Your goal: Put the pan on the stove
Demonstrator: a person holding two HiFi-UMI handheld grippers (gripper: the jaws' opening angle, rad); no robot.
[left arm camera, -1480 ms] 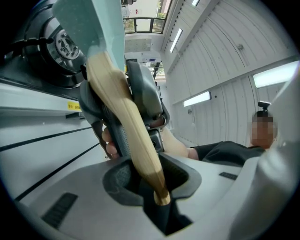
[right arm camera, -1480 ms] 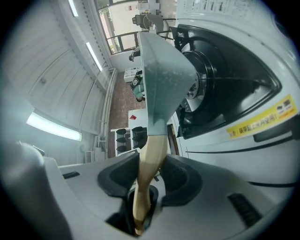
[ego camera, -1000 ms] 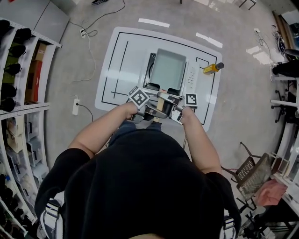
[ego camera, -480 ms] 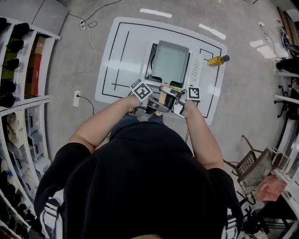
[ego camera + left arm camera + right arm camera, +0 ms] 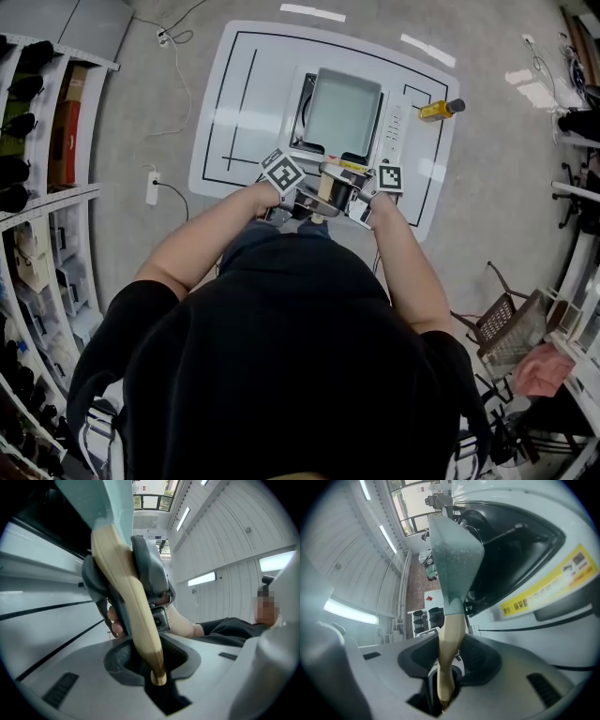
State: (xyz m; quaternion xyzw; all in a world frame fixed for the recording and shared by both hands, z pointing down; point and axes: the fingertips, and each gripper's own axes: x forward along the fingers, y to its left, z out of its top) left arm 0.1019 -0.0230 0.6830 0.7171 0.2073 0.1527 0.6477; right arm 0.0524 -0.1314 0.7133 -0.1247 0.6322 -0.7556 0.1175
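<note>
A rectangular grey-green pan (image 5: 343, 111) rests on the black portable stove (image 5: 304, 98), which stands on the white table (image 5: 244, 94). The pan's wooden handle (image 5: 327, 187) points toward me. Both grippers hold that handle. My left gripper (image 5: 298, 199) is shut on it from the left, and the left gripper view shows the handle (image 5: 129, 602) running up out of the left gripper (image 5: 157, 667) to the pan (image 5: 108, 503). My right gripper (image 5: 352, 202) is shut on it from the right. In the right gripper view the handle (image 5: 451, 639) rises from the right gripper (image 5: 443, 686) to the pan (image 5: 454, 559) beside the stove (image 5: 511, 541).
A yellow bottle (image 5: 441, 110) lies at the table's far right. The stove's control strip (image 5: 392, 141) runs along the pan's right side. Shelving (image 5: 37, 141) lines the left, a power strip (image 5: 152, 186) lies on the floor, and chairs (image 5: 506, 337) stand at the right.
The head view has shifted so the table sits higher in the picture. Both grippers keep their hold on the handle, and the pan stays over the stove.
</note>
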